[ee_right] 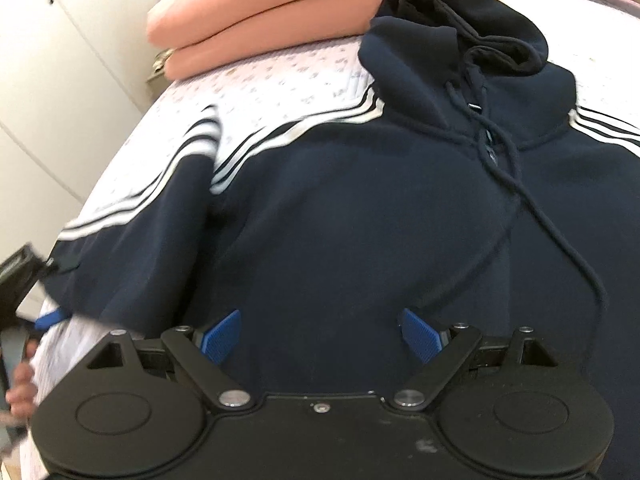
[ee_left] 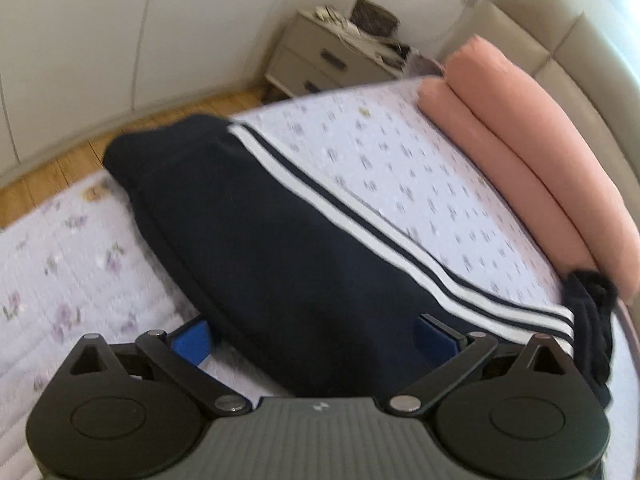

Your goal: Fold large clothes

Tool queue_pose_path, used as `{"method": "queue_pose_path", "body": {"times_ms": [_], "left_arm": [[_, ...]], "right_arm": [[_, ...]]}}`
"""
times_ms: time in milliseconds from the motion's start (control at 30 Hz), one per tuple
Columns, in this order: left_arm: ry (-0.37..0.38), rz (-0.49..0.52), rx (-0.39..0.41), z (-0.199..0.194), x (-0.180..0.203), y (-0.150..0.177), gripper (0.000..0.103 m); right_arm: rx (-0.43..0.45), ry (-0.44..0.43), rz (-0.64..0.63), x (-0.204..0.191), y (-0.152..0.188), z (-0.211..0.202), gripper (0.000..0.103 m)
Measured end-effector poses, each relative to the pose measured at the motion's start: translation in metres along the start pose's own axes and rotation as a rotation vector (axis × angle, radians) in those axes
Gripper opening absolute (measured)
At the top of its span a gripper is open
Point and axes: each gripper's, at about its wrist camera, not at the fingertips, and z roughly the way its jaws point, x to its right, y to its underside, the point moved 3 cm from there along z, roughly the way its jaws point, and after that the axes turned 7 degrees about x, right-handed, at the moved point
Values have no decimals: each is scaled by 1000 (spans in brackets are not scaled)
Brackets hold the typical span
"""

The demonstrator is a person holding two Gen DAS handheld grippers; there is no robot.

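Observation:
A navy hoodie (ee_right: 360,208) with white stripes lies front up on the bed, hood (ee_right: 464,28) toward the pink pillows. In the left wrist view its sleeve (ee_left: 280,220) stretches away across the sheet. My left gripper (ee_left: 316,340) is open, its blue pads either side of the sleeve's near end; whether they touch it I cannot tell. It also shows at the left edge of the right wrist view (ee_right: 40,300). My right gripper (ee_right: 320,336) is open and empty just above the hoodie's lower body. The drawstring (ee_right: 560,232) trails down the chest.
Two pink pillows (ee_left: 532,152) lie along the padded headboard (ee_left: 560,40). The floral sheet (ee_left: 400,160) covers the bed. A bedside cabinet (ee_left: 320,60) with clutter stands beyond on the wooden floor (ee_left: 80,152). White wardrobe doors (ee_right: 60,60) are to the left.

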Motion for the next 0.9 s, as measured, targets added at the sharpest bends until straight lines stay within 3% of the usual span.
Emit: {"method": "queue_pose_path", "body": {"times_ms": [133,233,267,333,367,500,600,700,900], "left_arm": [[-81,73,108,6,6,5,103],[-174,224,132,16,22,8,103],[-196,266,149,18,27,8,89],[-190,332,231,11,35,6,23],[-177,360,240,10,39,3,9],[-208,439,357,0,52,-7,8],[-260,392,488,-21,48,-34,8],[-283,429,582,-45,55,-62,8],[-137,413,684,-98,95,-83,8]], "right_arm": [[76,24,-64,-8,-14,19,103],[67,60,-97,-10,-13,33,103],[76,64,-109,-11,-12,35,103],[84,80,-140,-14,-10,38,103],[80,90,-157,-17,-10,39,103],[89,104,-181,-25,-16,39,103],[107,52,-134,-28,-26,39,103],[81,4,-77,-33,-33,49,103],[87,1,-226,-82,-5,51,103]]}}
